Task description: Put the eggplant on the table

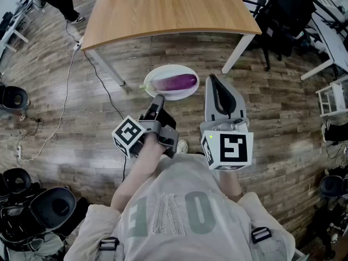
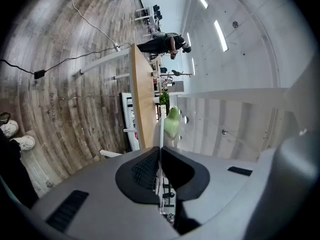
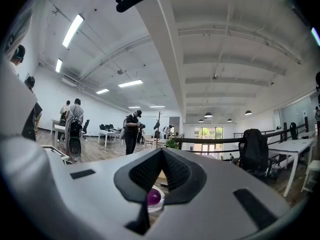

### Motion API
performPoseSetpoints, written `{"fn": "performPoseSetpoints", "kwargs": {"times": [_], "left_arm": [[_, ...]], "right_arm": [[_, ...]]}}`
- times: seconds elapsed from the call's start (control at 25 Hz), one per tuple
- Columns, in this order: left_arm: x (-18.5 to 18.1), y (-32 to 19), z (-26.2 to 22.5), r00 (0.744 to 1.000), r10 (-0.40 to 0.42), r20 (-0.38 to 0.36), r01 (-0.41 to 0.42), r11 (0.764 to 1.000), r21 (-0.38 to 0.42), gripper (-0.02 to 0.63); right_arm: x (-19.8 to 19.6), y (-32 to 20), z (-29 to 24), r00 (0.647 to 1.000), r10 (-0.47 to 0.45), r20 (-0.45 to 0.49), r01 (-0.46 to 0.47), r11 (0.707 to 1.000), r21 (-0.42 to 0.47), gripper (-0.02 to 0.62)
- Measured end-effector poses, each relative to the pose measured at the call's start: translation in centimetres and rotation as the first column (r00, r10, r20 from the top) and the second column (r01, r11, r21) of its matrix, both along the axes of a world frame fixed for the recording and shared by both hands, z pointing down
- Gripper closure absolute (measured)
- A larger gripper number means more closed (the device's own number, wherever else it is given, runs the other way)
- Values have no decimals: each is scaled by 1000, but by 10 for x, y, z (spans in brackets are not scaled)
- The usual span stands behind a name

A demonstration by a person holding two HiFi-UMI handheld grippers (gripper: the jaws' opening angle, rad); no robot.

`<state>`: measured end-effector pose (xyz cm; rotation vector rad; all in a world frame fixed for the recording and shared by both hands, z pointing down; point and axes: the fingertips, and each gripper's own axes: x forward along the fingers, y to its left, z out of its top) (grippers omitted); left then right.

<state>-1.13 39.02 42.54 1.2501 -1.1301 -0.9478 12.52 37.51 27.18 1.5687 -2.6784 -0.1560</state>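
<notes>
A purple eggplant (image 1: pixel 176 82) with a green stem lies on a white plate (image 1: pixel 168 69) that hangs above the wooden floor, just short of the wooden table (image 1: pixel 163 10). My left gripper (image 1: pixel 159 98) is shut on the plate's near rim. In the left gripper view the plate (image 2: pixel 159 133) shows edge-on between the jaws, with the eggplant's green stem end (image 2: pixel 171 123) beyond my left gripper (image 2: pixel 160 149). My right gripper (image 1: pixel 211 78) is shut and empty, just right of the plate. Below my right gripper (image 3: pixel 161 151), the eggplant (image 3: pixel 153 197) shows in the right gripper view.
White table legs (image 1: pixel 106 67) stand ahead on both sides of the plate. A cable (image 1: pixel 65 91) runs over the floor at left. Black chairs (image 1: pixel 49 205) sit at lower left, and an office chair (image 1: pixel 285 15) and a white rack (image 1: pixel 331 99) at right. People (image 3: pixel 131 129) stand far off.
</notes>
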Motion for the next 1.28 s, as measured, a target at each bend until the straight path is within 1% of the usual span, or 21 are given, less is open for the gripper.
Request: {"fn": "performPoseSetpoints", "kwargs": {"times": [0.24,0.52,0.68,0.76,0.84,1.0,1.12,1.28], "left_arm": [[3,-4,2,1000,1,-4,-1,1000,-5,586],[-7,-17,4,999,-38,7,38,999,-11,585],[-11,-27,4,999,-51,15,51,999,4,586],[-15,-31,7,998,-65,13,65,998,0,586],[-20,-32,11,997,-81,6,81,997,-10,586],[-25,-38,16,995,-103,-5,103,994,-22,585],[-29,-47,20,995,-98,-2,97,995,-25,585],[-35,-77,25,997,-81,7,81,997,-14,584]], "right_arm": [[4,-6,6,1000,13,8,-13,1000,-21,577],[5,-21,10,1000,6,17,-5,1000,-27,576],[6,-34,9,998,7,58,-5,1000,-22,577],[5,-40,9,997,0,76,1,1000,-14,577],[3,-42,11,997,-3,74,4,1000,-13,577],[3,-54,15,997,0,82,3,999,-39,576],[0,-64,21,996,-9,90,14,998,-55,575],[-11,-85,27,998,-14,69,18,998,-62,575]]}}
